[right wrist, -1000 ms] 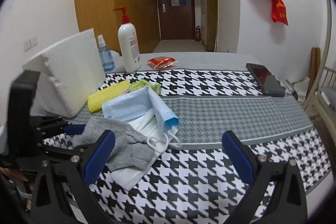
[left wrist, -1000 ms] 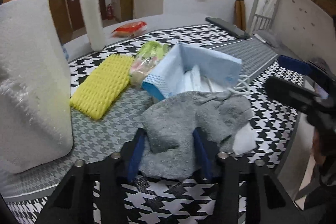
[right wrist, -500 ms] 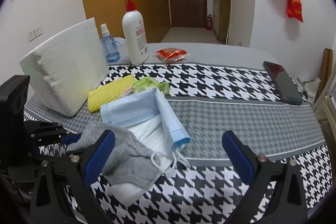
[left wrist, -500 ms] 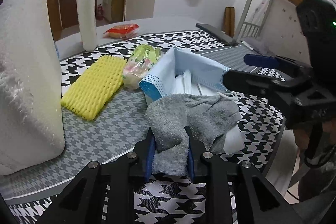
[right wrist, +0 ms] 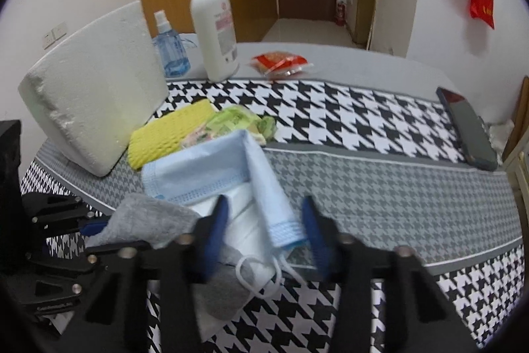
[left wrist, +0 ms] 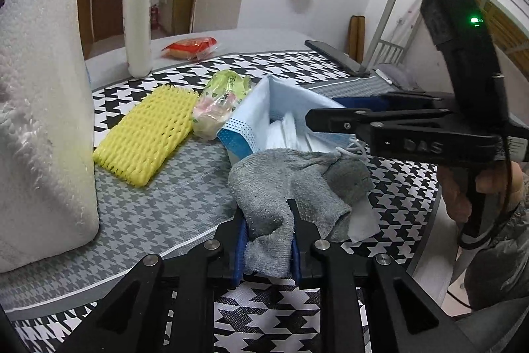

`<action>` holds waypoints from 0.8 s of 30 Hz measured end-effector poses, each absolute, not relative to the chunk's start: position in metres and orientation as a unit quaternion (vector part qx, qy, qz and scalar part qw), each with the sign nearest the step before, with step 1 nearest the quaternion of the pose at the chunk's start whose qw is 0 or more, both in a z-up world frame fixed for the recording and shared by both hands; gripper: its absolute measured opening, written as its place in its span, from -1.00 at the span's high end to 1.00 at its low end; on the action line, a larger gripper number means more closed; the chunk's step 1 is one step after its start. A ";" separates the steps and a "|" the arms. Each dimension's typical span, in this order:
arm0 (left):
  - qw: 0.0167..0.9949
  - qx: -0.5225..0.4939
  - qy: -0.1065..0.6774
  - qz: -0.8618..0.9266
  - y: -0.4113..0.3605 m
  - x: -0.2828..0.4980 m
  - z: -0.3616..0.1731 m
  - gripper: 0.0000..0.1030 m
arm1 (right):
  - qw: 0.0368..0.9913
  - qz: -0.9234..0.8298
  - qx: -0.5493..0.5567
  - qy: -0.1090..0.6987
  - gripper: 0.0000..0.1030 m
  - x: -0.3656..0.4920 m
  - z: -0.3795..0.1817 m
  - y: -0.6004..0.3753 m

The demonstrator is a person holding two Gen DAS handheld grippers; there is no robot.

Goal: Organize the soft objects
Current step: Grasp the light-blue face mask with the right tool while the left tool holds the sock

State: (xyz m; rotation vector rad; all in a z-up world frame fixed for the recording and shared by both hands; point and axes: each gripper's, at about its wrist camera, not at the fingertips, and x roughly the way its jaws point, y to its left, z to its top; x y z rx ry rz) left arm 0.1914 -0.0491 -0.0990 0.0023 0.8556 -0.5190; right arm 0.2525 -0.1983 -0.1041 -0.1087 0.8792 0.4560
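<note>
A grey sock (left wrist: 291, 184) lies crumpled on the houndstooth tablecloth at the near edge, on top of white masks. My left gripper (left wrist: 267, 220) is shut on the sock's near end. The sock also shows in the right wrist view (right wrist: 145, 220). A folded blue face mask (right wrist: 231, 174) lies just behind it, also in the left wrist view (left wrist: 281, 108). My right gripper (right wrist: 264, 220) straddles the blue mask's near corner with its jaws partly closed, a gap still on each side. It appears from the side in the left wrist view (left wrist: 334, 111).
A yellow foam net (left wrist: 145, 134), a green plastic wrapper (left wrist: 221, 98) and a big white foam block (left wrist: 36, 108) sit left of the pile. A pump bottle (right wrist: 215, 28), spray bottle (right wrist: 170, 48), red packet (right wrist: 281, 62) and phone (right wrist: 469, 128) stand farther back.
My left gripper closed on the grey sock. My right gripper moved forward and left over the blue mask, and its jaws narrowed from wide open.
</note>
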 end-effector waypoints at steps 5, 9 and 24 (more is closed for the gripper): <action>0.877 -0.009 0.407 -0.254 -0.047 0.190 -0.098 0.60 | 0.879 0.217 -0.043 0.423 0.70 0.247 -0.104 -0.202; 0.879 -0.012 0.399 -0.261 -0.046 0.187 -0.095 0.65 | 0.886 0.212 -0.020 0.411 0.70 0.242 -0.095 -0.212; 0.909 -0.013 0.355 -0.217 -0.008 0.146 -0.061 0.68 | 0.910 0.190 0.033 0.368 0.70 0.210 -0.066 -0.270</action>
